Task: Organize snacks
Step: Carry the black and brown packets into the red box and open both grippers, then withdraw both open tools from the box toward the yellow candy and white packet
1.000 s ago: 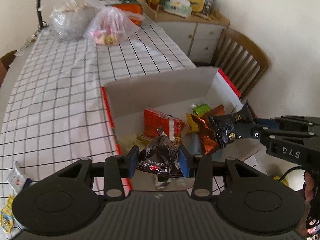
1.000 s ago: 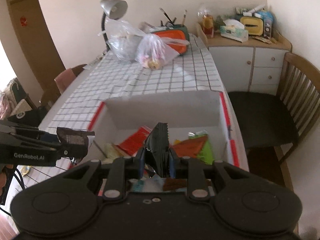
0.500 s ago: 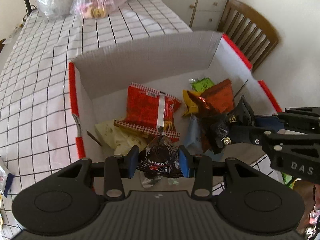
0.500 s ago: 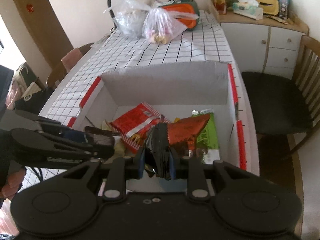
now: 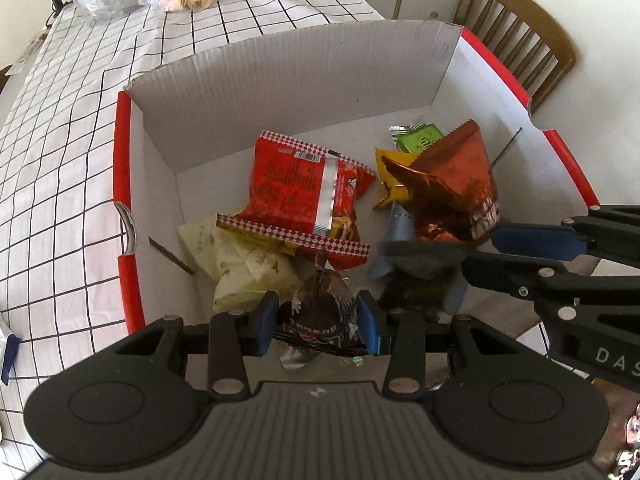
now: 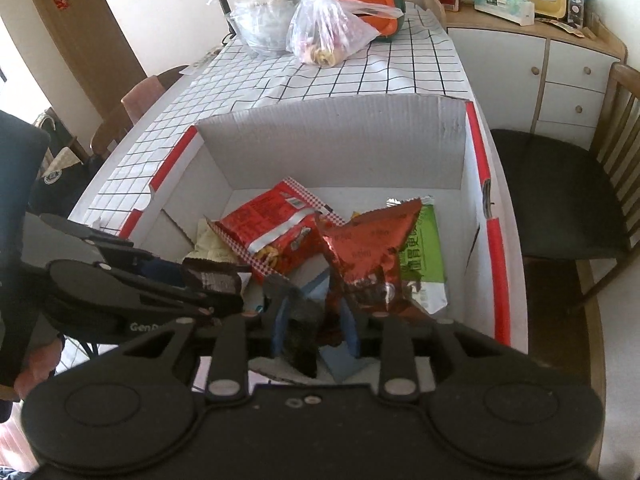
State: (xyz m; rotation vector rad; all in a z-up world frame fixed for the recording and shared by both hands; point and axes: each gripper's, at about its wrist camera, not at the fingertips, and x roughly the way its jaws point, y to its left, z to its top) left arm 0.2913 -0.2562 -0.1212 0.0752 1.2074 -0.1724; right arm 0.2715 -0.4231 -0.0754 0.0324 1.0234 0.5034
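Note:
A white cardboard box (image 5: 122, 152) with red edges holds a red packet (image 5: 304, 196), a copper foil bag (image 5: 448, 184), a green packet (image 5: 420, 138) and a pale yellow one (image 5: 240, 264). My left gripper (image 5: 318, 322) is shut on a dark brown snack packet (image 5: 320, 308), low over the box's near edge. My right gripper (image 6: 314, 320) hangs inside the box beside the copper bag (image 6: 368, 248). Its jaws are opening; a black packet (image 6: 300, 320) stands loose between the blue pads, leaning on the left one.
A checked tablecloth (image 5: 60, 120) covers the table. Two tied plastic bags (image 6: 320, 28) and an orange case sit at its far end. A wooden chair (image 6: 560, 200) and a white cabinet (image 6: 560, 60) stand to the right. A small wrapper (image 5: 10, 352) lies left of the box.
Both grippers have sunk toward the box and tipped downward. The right gripper's pads, tight on the black packet before, have parted. The left still clamps its brown packet.

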